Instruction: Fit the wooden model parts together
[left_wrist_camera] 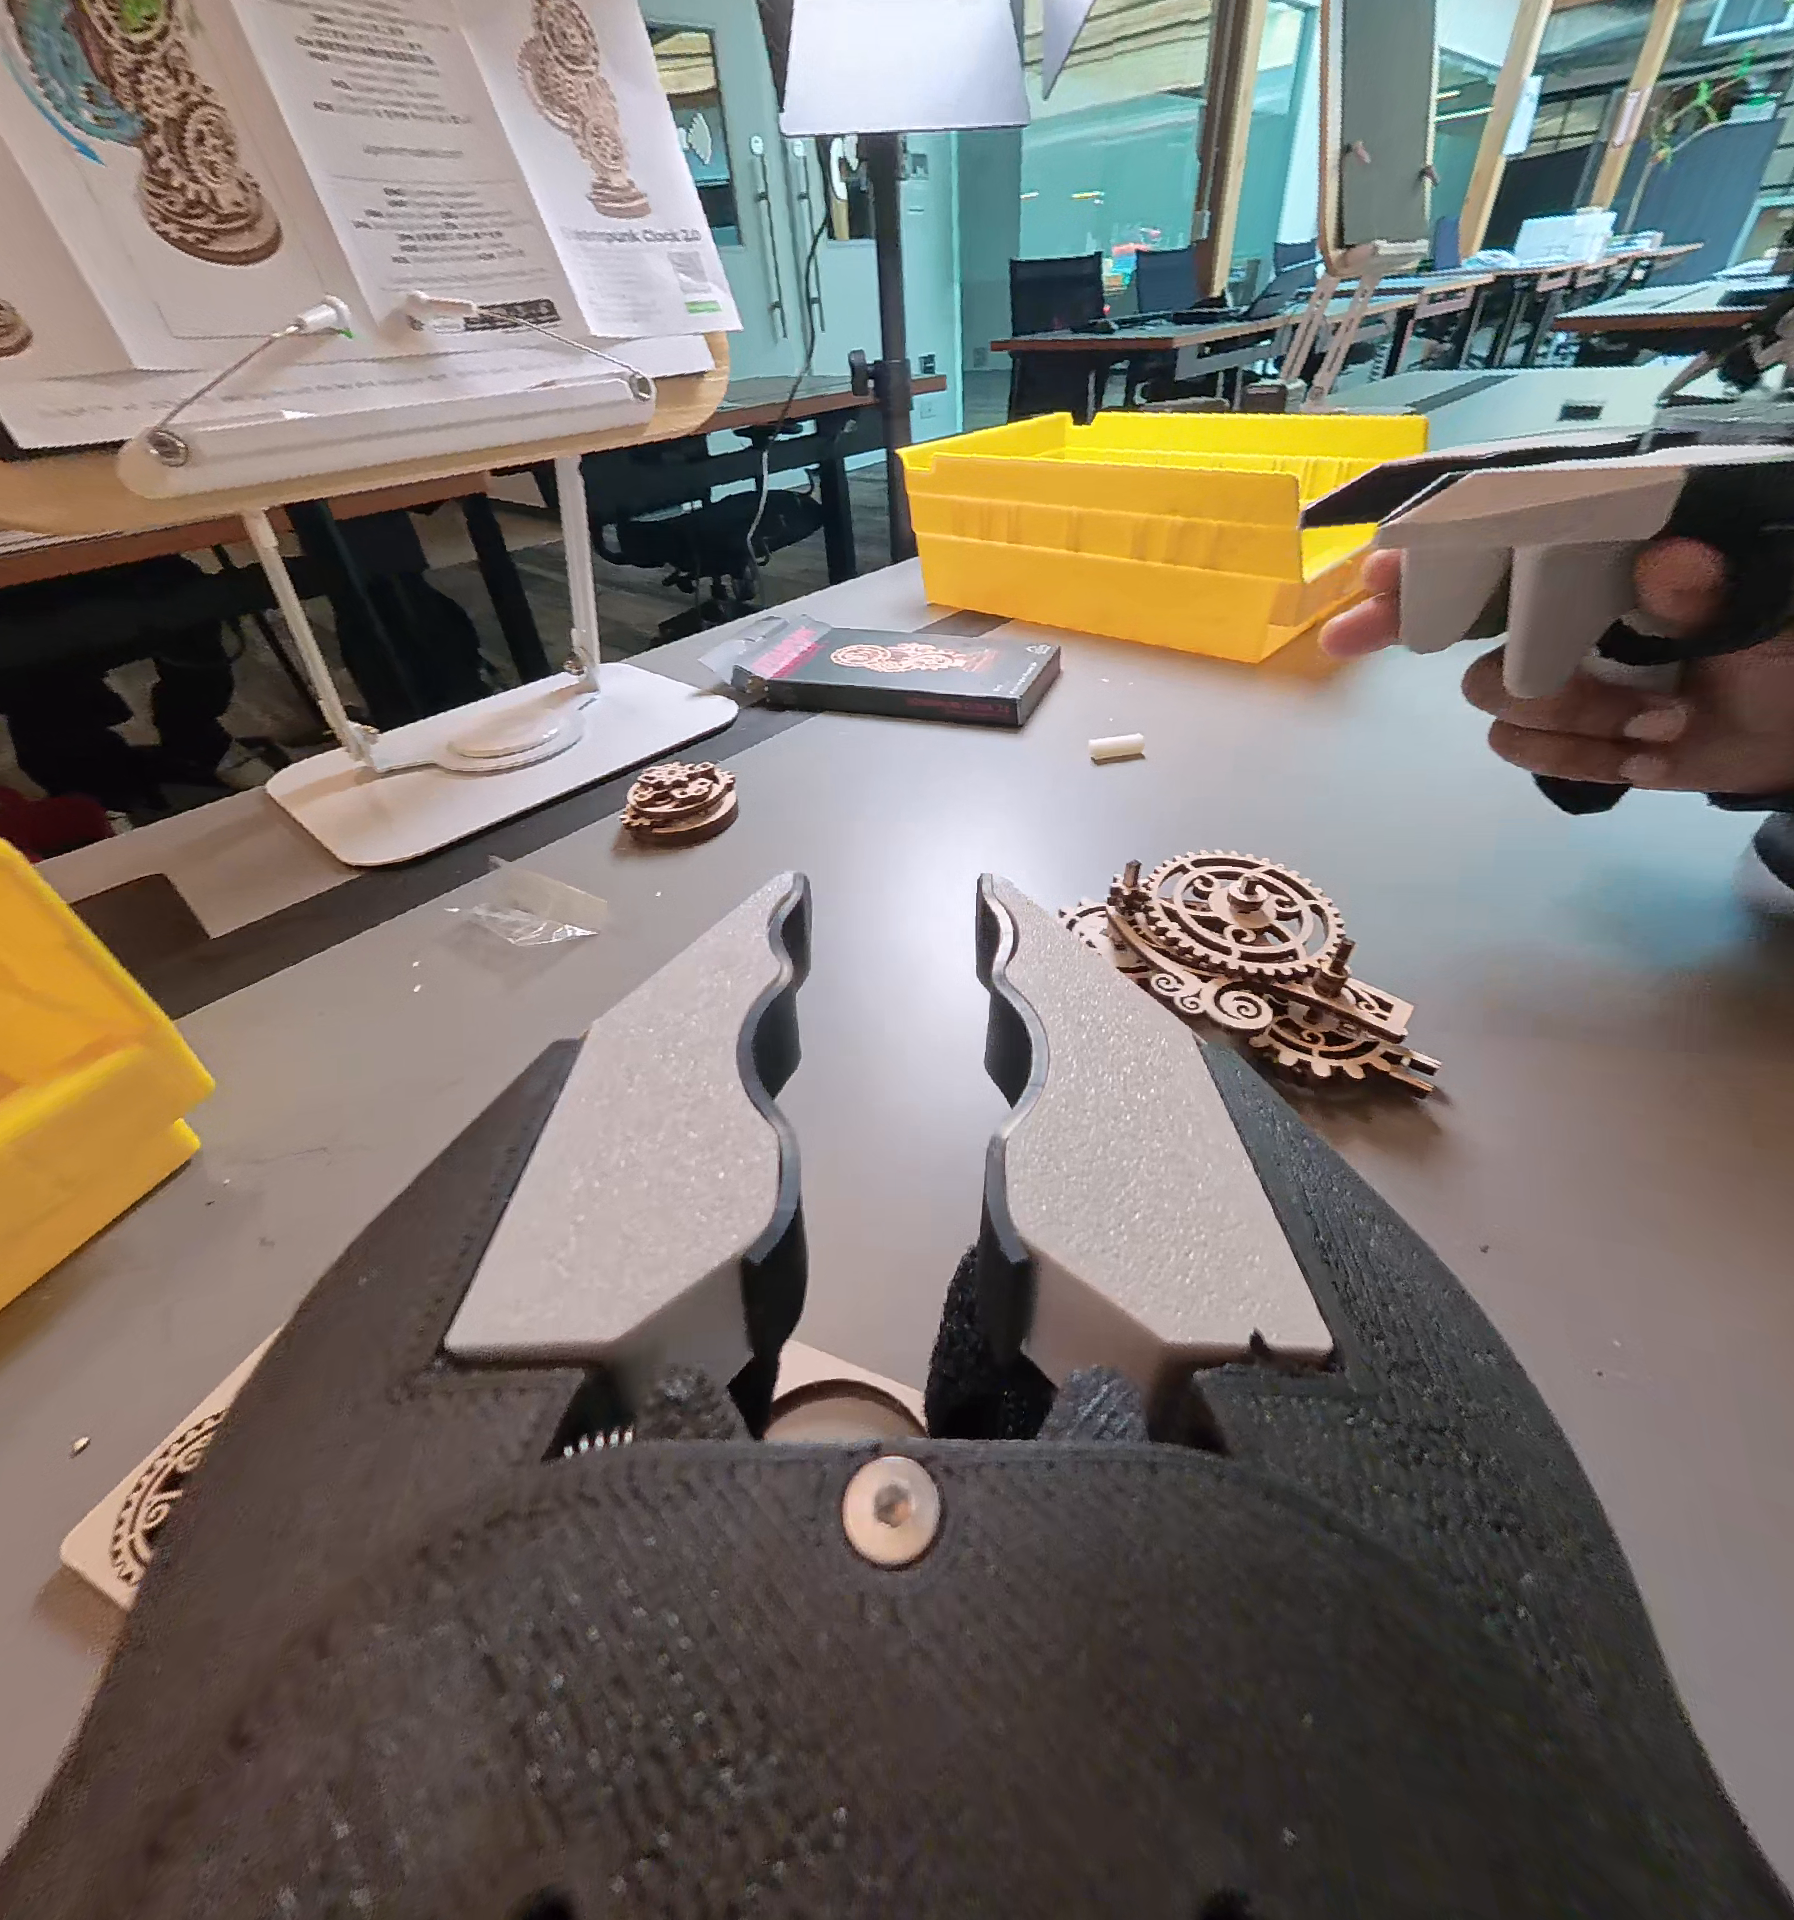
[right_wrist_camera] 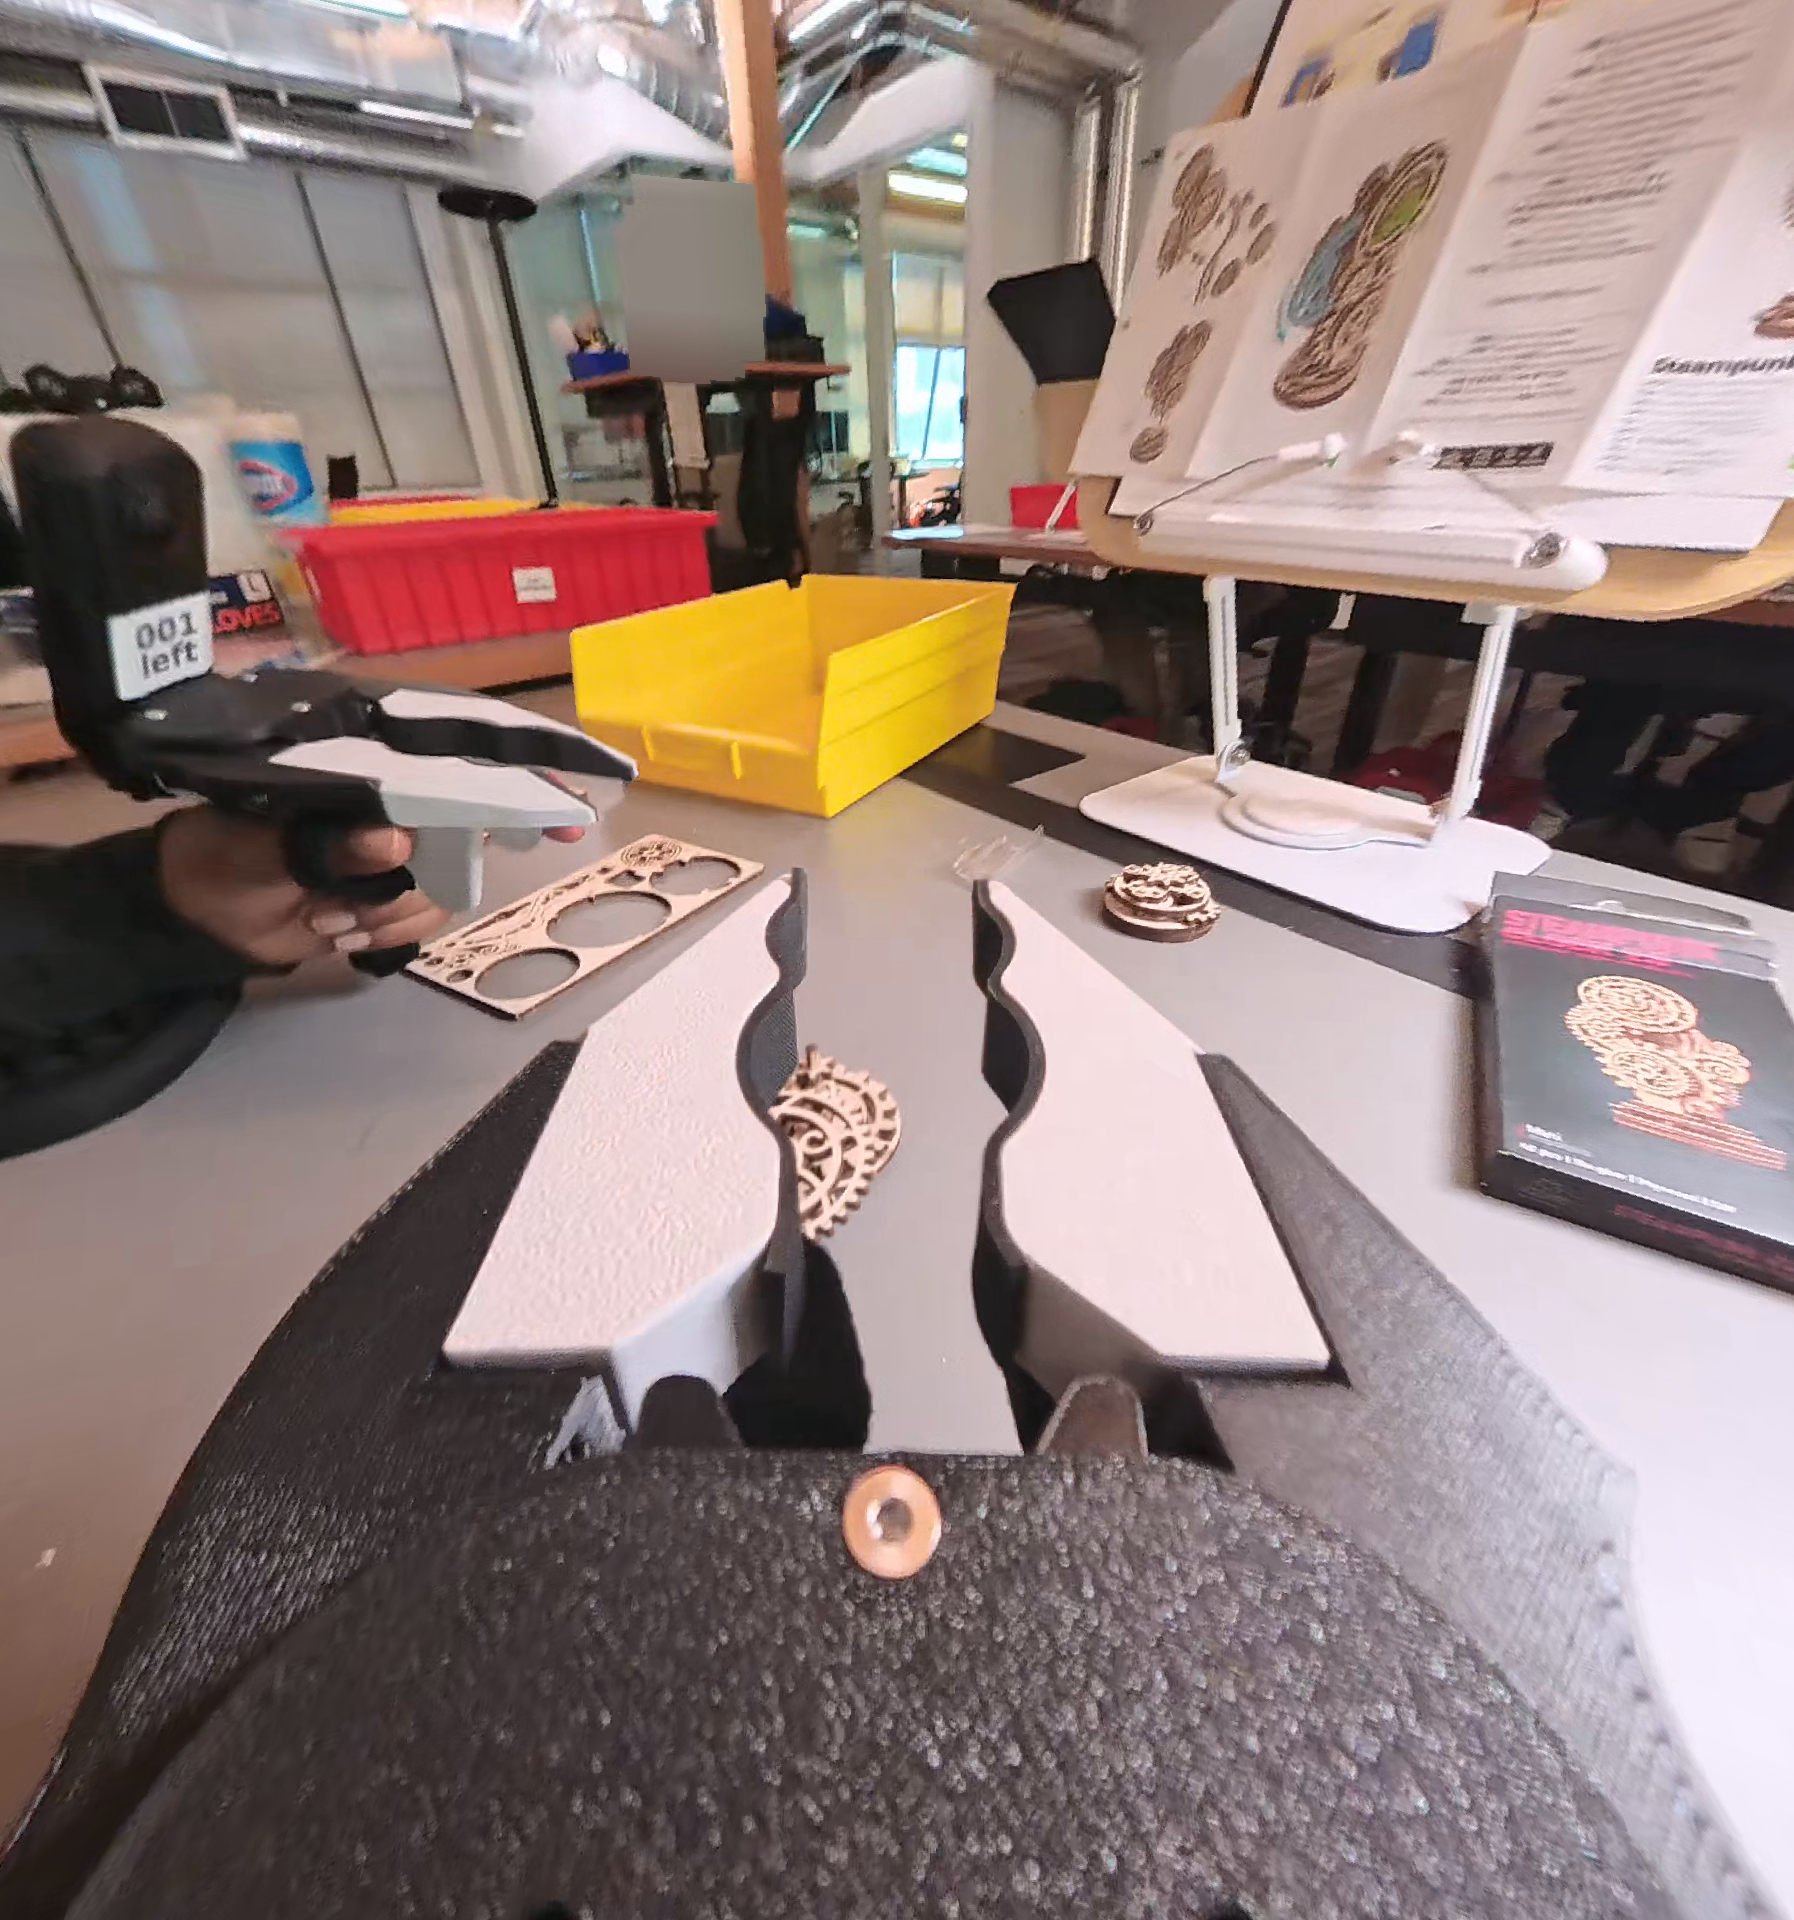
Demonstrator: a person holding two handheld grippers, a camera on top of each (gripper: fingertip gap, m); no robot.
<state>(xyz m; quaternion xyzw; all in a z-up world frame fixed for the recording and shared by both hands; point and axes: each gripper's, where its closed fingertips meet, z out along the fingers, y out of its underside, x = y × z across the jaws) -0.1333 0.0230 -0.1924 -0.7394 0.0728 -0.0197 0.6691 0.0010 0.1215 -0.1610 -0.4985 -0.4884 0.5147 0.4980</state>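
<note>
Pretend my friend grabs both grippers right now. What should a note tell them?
Left gripper: open, holding nothing.
Right gripper: open, holding nothing; the gear assembly lies on the table under it.
The small round gear stack sits near the stand's white base. The punched-out wooden sheet lies by the left gripper.
Done: some parts are already joined.
Left: probably pick up the pieces and fit them together.

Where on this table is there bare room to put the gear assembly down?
Bare table lies open between the black box, the small white cylinder and the gear assembly. It is crowded toward the stand base, round wooden piece and plastic wrapper.
</note>
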